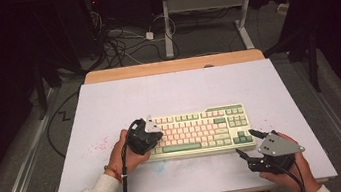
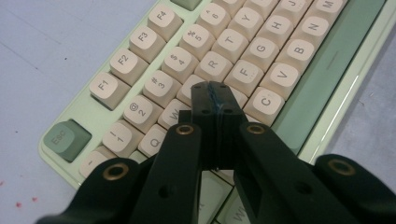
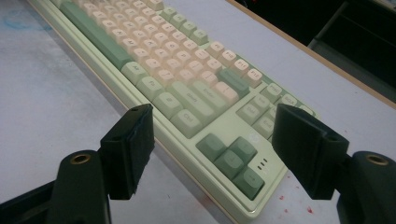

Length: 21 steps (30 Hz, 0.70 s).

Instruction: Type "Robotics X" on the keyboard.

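A pale green keyboard [image 1: 198,131] with cream and green keys lies across the near middle of the white board. My left gripper [image 1: 154,141] hangs over its left end. In the left gripper view that gripper [image 2: 215,95] is shut, with nothing between the jaws, and its tip is right over the cream letter keys [image 2: 245,72] near the E and D; I cannot tell whether it touches one. My right gripper [image 1: 244,141] stands open just off the keyboard's near right corner. In the right gripper view the right gripper [image 3: 215,135] frames the green arrow keys [image 3: 231,161] without touching them.
The white board [image 1: 110,109] has bare room to the left, right and far side of the keyboard, and a wooden edge [image 1: 174,65] at the back. Red specks [image 1: 97,147] dot the board left of the keyboard. Cables [image 1: 120,42] and desk legs [image 1: 166,26] lie beyond the table.
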{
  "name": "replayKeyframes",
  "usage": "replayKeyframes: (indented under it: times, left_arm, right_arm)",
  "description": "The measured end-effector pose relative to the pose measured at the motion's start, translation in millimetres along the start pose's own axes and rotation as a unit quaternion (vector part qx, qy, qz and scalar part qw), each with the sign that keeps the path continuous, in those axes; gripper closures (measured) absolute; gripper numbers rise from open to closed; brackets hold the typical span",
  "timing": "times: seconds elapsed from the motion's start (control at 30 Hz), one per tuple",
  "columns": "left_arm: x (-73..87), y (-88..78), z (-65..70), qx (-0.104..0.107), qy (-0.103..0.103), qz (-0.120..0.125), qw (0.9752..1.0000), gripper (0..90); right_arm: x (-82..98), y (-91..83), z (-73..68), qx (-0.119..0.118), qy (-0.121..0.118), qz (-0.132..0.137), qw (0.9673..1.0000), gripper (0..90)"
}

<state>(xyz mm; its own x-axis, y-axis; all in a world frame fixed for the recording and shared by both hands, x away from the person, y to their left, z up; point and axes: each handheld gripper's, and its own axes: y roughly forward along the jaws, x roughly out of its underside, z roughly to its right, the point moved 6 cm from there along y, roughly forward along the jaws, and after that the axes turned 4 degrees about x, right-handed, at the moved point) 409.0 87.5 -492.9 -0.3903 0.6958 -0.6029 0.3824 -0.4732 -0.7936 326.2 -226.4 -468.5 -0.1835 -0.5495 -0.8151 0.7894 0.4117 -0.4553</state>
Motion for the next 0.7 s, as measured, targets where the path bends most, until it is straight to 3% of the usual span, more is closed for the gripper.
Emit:
replayKeyframes:
  times: [0.13,0.2,0.43,0.7]
  left_arm:
    - [1.4,4.3,-0.4,0.000,-0.014,0.001,0.9999,87.1]
    - [0.6,3.0,0.9,-0.004,-0.007,-0.001,1.0000,87.1]
    - [-6.1,-15.5,2.7,-0.010,-0.002,0.035,0.9993,87.1]
    - [-6.4,-21.8,2.9,-0.018,0.003,0.049,0.9986,83.7]
  right_arm:
    - [0.3,0.5,-0.9,-0.003,-0.004,-0.001,1.0000,30.0]
    - [0.5,1.1,-1.5,-0.003,-0.005,-0.003,1.0000,30.0]
    - [0.6,-0.8,2.1,0.004,-0.003,0.000,1.0000,30.0]
    - [0.7,-0.6,3.4,0.005,-0.003,-0.001,1.0000,30.0]
